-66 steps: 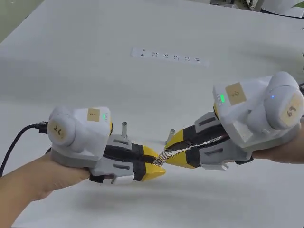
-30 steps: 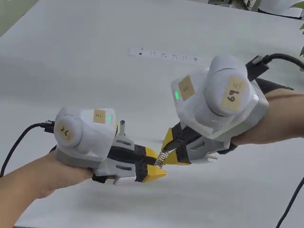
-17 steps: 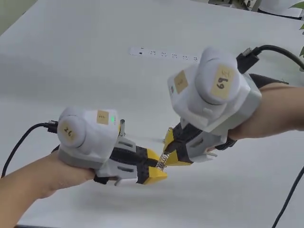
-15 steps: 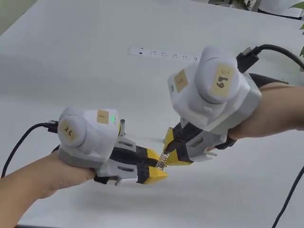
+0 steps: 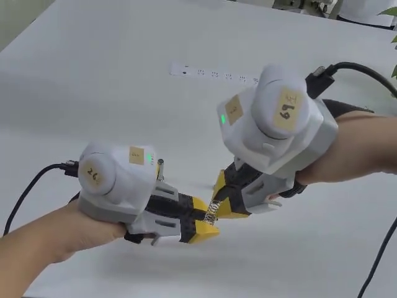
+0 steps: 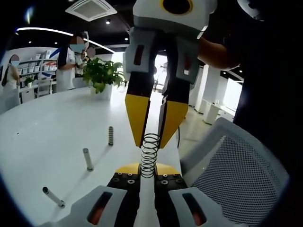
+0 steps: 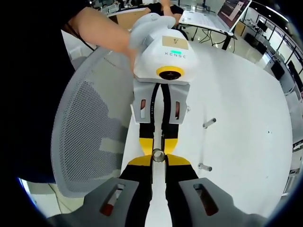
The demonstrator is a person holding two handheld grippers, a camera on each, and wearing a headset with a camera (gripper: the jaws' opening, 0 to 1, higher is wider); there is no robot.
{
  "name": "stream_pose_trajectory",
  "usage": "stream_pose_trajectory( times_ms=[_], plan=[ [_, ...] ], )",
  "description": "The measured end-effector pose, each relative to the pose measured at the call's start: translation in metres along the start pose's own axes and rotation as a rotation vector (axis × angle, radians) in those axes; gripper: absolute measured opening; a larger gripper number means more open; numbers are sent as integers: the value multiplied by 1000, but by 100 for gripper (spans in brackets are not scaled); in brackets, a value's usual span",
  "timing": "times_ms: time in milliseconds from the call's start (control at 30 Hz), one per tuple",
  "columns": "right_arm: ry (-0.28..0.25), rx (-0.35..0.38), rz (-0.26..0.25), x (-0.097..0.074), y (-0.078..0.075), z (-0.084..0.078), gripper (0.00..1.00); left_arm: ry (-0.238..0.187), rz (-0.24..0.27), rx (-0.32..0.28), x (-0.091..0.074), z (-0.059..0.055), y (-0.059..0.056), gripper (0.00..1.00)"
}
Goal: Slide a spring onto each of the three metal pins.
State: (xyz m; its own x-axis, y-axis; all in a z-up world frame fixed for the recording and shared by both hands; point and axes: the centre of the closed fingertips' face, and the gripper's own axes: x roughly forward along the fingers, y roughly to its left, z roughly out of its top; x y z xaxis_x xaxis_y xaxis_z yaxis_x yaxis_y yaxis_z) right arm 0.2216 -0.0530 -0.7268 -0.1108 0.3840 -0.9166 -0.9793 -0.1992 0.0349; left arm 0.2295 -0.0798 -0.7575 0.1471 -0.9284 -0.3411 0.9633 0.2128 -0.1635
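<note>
A small metal spring hangs above the white table, between the tips of my two grippers. My left gripper is shut on one end of the spring. My right gripper comes in from above, shut on the other end, with its yellow fingers tilted steeply down. In the right gripper view the spring appears end-on at my jaw tips. One pin stands behind the left gripper. Three pins stand or lie on the table; the farthest looks ribbed.
A white power strip lies at the far middle of the table. Black cables trail from both grippers. A grey mesh chair stands at the table's edge. A potted plant and people are at the far end.
Since 2.2 s ago my right gripper has swung from lying low at the right to standing steeply over the spring. The spring stays pinched between both tips; the left gripper has hardly moved.
</note>
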Motion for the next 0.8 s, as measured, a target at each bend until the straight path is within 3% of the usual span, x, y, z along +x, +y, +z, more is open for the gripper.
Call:
stream_pose_trajectory(
  times_ms=[267,667,800],
  plan=[
    [-4,12,16,2,3,2,7,30,-12,24,0,-2,-2,1],
    [-44,33,7,-2,-2,5,6,20,9,-41,1,2,3,5],
    [-49,25,-1,-3,-4,7,6,33,8,-33,2,1,0,9]
  ],
)
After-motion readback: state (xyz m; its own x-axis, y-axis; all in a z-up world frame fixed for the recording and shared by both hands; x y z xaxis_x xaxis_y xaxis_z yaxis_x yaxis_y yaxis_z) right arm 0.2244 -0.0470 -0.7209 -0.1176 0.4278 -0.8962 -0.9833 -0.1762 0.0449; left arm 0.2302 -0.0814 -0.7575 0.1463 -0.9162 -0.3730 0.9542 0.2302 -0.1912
